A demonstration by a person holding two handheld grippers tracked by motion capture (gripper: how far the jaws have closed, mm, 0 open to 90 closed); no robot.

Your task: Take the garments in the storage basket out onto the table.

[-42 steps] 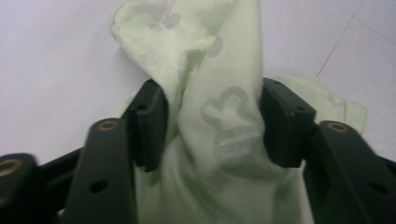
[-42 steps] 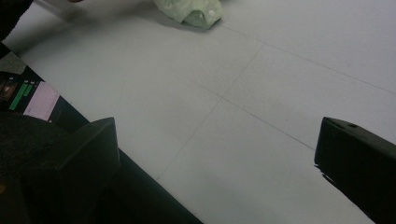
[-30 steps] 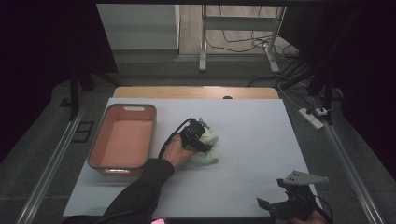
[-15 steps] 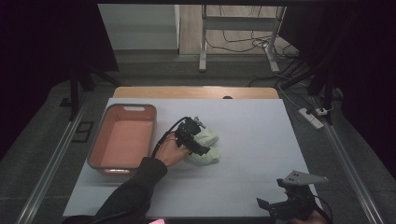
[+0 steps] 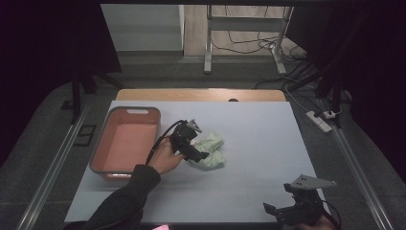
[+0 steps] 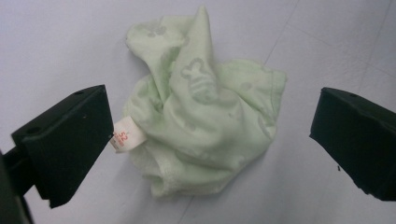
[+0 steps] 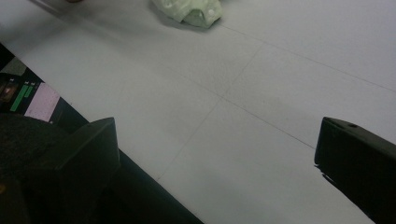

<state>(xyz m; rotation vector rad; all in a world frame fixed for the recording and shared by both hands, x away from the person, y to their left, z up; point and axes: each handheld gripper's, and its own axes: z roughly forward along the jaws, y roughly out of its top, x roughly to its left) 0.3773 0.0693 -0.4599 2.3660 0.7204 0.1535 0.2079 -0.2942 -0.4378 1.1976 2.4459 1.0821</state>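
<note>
All three views share the crumpled cloth (image 5: 210,151), nearest from the left gripper view.

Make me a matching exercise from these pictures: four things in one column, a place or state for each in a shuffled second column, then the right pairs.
Things
1. pale green cloth
2. pink tub
3. left gripper
4. right gripper

Places or states
A. open, at the table's near right edge
B. empty, on the table's left side
C. crumpled, with a small white tag
D. open, by the cloth at mid-table

Pairs: 1-C, 2-B, 3-D, 4-A
</note>
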